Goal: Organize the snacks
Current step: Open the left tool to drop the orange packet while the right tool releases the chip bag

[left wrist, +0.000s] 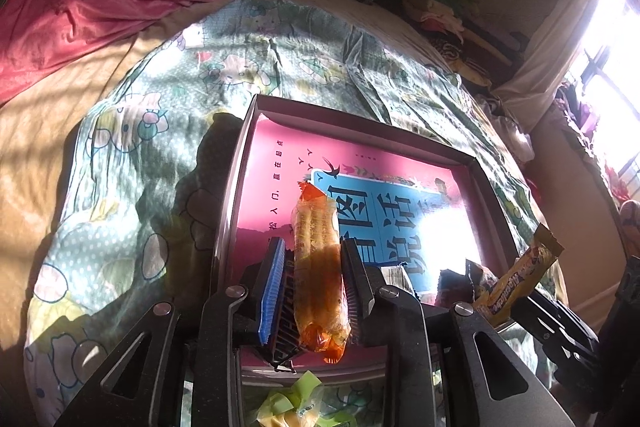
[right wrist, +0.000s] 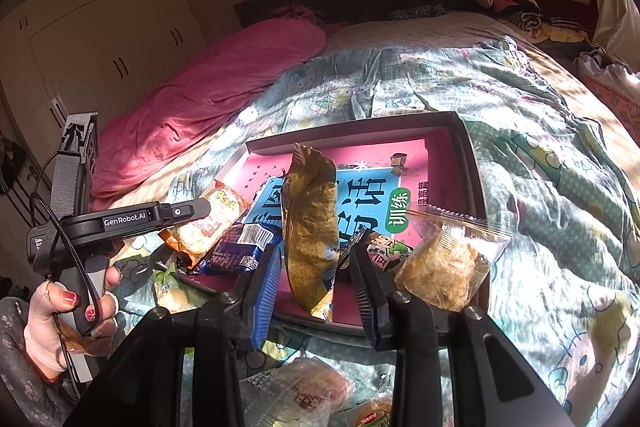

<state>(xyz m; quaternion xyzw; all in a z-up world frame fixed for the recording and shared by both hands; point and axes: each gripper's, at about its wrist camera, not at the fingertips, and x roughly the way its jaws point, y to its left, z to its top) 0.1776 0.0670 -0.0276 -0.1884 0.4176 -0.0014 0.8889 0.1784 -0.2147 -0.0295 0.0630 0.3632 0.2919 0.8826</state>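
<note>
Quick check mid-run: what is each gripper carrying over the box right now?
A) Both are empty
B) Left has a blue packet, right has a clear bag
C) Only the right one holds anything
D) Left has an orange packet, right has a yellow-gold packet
D: the left gripper is shut on the orange packet, and the right gripper is shut on the yellow-gold packet, both above the box.
</note>
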